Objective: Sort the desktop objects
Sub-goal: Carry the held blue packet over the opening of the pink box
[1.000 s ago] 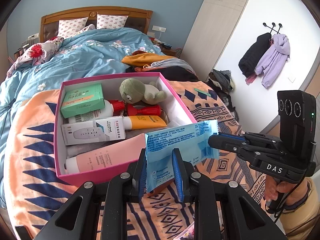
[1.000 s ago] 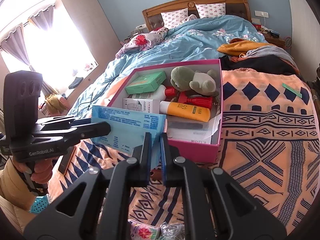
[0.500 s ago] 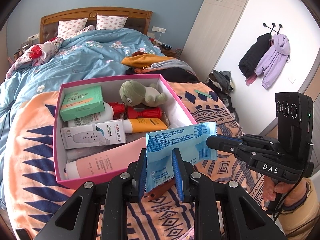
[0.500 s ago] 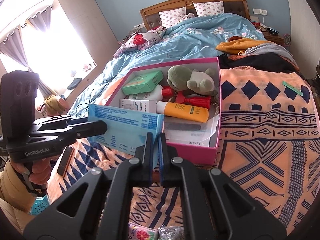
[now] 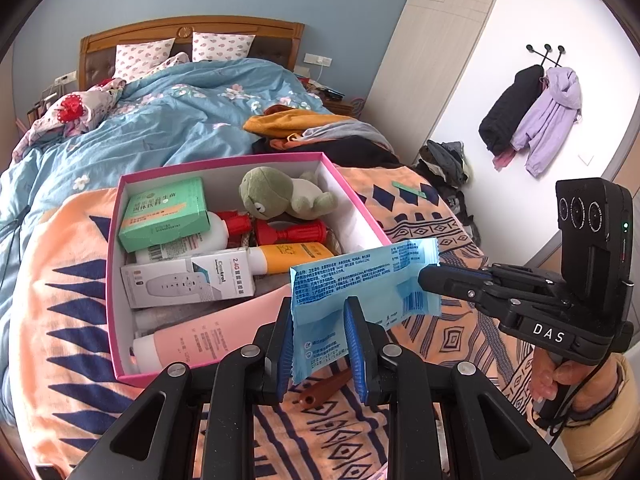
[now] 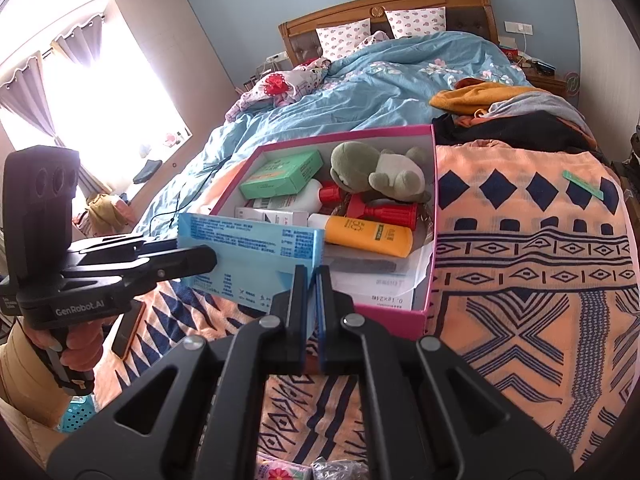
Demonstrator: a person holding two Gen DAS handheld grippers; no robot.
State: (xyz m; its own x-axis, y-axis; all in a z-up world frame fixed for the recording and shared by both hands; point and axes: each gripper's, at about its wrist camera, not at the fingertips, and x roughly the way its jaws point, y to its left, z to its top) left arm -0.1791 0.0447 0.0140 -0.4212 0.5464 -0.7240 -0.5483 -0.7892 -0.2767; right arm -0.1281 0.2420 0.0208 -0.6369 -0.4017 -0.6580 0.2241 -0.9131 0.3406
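Note:
A light blue packet (image 5: 360, 280) hangs in the air just before the near right corner of a pink box (image 5: 116, 240). My left gripper (image 5: 318, 314) is shut on its lower left part. My right gripper (image 6: 312, 276) is shut on its other end, seen in the left wrist view (image 5: 424, 276). The packet also shows in the right wrist view (image 6: 256, 248), with the left gripper (image 6: 208, 258) on it. The pink box (image 6: 430, 184) holds a green carton, a green plush toy, bottles, a white carton and a pink tube.
The box lies on an orange and navy patterned blanket (image 6: 540, 260) over a bed with a blue duvet (image 5: 160, 120). A brown object (image 5: 324, 386) lies on the blanket under the packet. A phone (image 6: 128, 328) lies at the left. Clothes are piled behind the box.
Both grippers and the packet have stayed together and shifted only slightly; the box has drifted a little in view. Both grips are unchanged.

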